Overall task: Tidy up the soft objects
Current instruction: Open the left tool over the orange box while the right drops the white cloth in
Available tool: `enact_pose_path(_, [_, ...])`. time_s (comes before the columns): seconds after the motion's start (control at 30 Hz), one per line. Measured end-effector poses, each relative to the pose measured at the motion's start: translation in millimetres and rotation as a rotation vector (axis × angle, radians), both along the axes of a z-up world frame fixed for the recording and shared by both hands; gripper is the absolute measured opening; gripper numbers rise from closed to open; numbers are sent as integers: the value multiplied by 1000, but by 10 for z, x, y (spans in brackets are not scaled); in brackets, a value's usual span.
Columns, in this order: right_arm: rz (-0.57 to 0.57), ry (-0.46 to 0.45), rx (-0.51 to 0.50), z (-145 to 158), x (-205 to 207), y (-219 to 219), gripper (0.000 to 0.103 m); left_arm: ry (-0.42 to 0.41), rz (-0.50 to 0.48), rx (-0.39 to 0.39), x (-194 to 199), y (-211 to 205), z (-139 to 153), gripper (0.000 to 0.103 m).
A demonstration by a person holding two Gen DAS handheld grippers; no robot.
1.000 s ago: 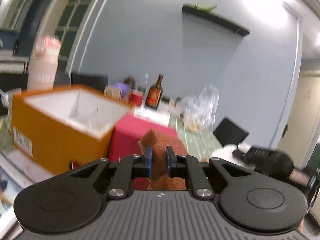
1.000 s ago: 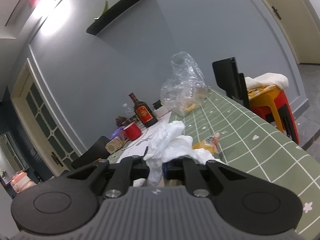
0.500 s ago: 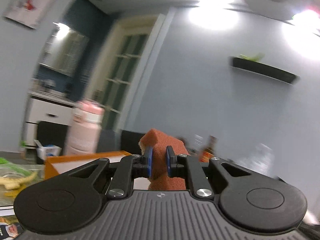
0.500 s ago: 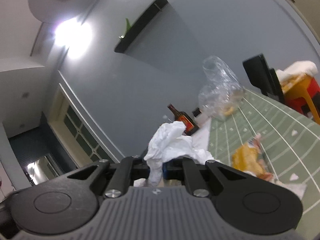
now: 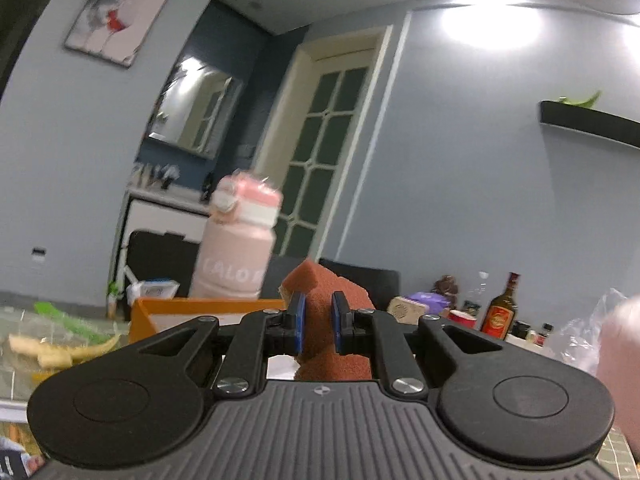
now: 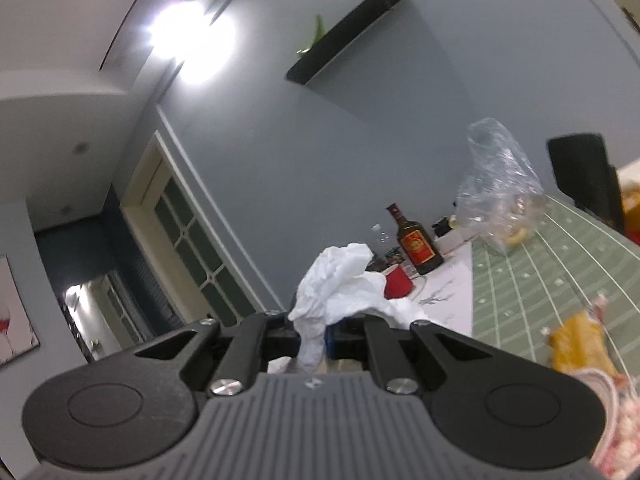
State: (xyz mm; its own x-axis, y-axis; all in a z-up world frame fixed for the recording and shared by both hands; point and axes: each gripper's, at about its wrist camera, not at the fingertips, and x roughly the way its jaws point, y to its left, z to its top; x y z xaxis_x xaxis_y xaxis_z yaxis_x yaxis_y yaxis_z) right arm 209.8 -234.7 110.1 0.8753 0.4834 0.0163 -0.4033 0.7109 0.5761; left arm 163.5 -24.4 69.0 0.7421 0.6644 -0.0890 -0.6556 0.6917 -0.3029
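My left gripper [image 5: 318,322] is shut on a rust-brown sponge [image 5: 320,292], squeezed between its blue pads and sticking up above them. Behind the sponge sits an open orange box [image 5: 168,312] with a white inside. In the right wrist view, my right gripper [image 6: 316,336] is shut on a crumpled white tissue [image 6: 340,292], which bulges up and to the right over the fingers. Both grippers are held level above the table.
A tall pink bottle [image 5: 236,248] stands behind the orange box. A brown liquor bottle [image 6: 416,240], a red cup [image 6: 398,284] and a clear plastic bag [image 6: 500,196] stand on the green checked tablecloth [image 6: 540,280]. An orange snack packet [image 6: 580,344] lies at right. Banana peel [image 5: 60,348] lies at left.
The left gripper has swung left with the sponge, away from the orange and red boxes toward the door and pink bottle. The right gripper has lifted the tissue off the table.
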Motion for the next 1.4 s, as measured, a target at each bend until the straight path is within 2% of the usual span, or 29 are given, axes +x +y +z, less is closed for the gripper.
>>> enact_pose_path(0.1, [-10,-9,-105,305,22,227,7,16,20,-99,54,175,-51,16])
enact_pose_path(0.23, [-20,-14,-292,749,84,658,7,66,12,-241,150,385,-163,17])
enact_pose_path(0.33, [-49,-29,-456,1023,165,1063,7,34,92,-228,127,408,-230,21])
enact_pose_path(0.37, [-48,-22,-501,1094,197,1189,7,38,109,-218,129,402,-238,26])
enact_pose_path(0.4, [-52,-18,-539,1143,214,1299,7,51,103,-197,147,385,-237,37])
enact_pose_path(0.43, [-68,-20,-586,1194,230,1439,7,59,80,-178,159,369,-232,54])
enact_pose_path(0.5, [-85,-22,-670,1263,243,1688,7,71,18,-138,172,319,-225,71])
enact_pose_path(0.6, [-97,-7,-781,1316,302,2007,7,35,59,-128,101,248,-249,89])
enact_pose_path(0.73, [-107,22,-841,1287,397,2310,7,79,66,-97,155,248,-250,87])
enact_pose_path(0.93, [-122,68,-971,1047,666,2687,7,117,87,-34,214,200,-284,87])
enact_pose_path(1.07, [-88,91,-950,962,745,2781,7,132,77,-32,226,227,-278,87])
enact_pose_path(1.13, [-74,111,-957,923,780,2840,12,131,74,-34,227,240,-278,87])
enact_pose_path(1.2, [-71,102,-1001,881,758,2925,44,133,73,-31,232,239,-279,87])
enact_pose_path(1.27, [-52,73,-1031,859,708,3006,60,136,75,-28,235,238,-282,86])
enact_pose_path(1.37, [-30,58,-1021,885,666,3064,63,138,74,-27,235,241,-285,86])
enact_pose_path(1.4, [-35,51,-1014,907,644,3068,69,139,74,-25,232,239,-285,86])
